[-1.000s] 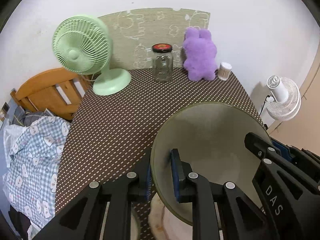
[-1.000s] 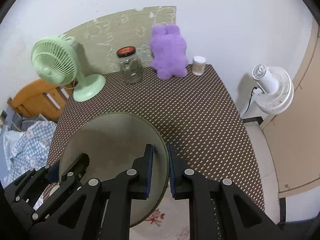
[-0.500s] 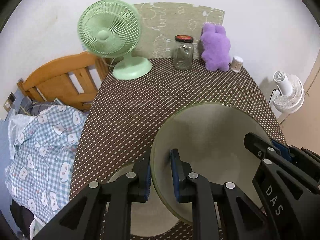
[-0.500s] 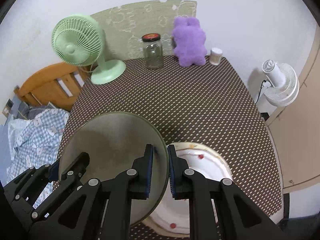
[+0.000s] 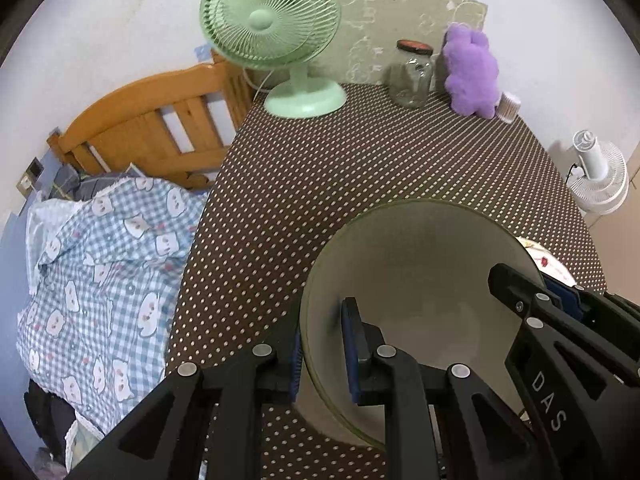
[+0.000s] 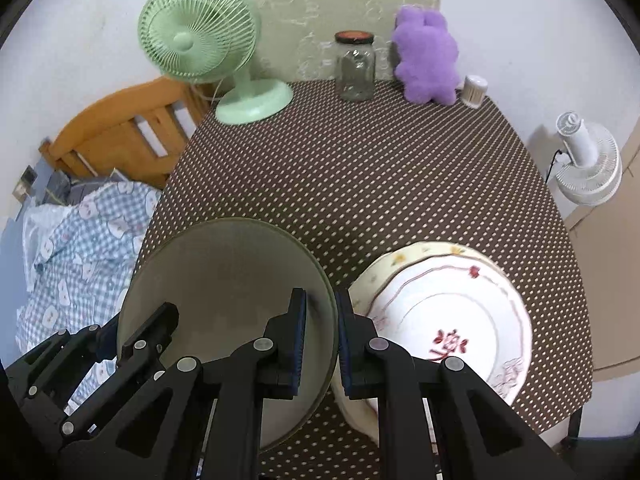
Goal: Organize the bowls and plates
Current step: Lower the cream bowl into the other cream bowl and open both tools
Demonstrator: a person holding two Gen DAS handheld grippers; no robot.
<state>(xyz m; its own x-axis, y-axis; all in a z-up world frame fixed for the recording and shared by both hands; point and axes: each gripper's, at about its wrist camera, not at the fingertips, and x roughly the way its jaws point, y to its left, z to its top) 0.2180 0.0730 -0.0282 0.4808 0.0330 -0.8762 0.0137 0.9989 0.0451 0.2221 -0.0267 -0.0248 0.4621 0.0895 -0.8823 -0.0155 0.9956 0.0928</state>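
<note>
Both hand-held grippers have carried the grey-green bowl (image 6: 224, 280) nearer, the left hand-held gripper (image 5: 320, 344) and right hand-held gripper (image 6: 322, 336) clamped on opposite rims, above the worktop (image 6: 360, 168), left of the floral plate (image 6: 452, 312).

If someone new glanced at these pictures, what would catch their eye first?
The grey-green bowl up front, its rim pinched by the left tool and the right tool. Beside it lies a floral plate, and at the table's far edge stand a mint fan and a purple plush.
</note>
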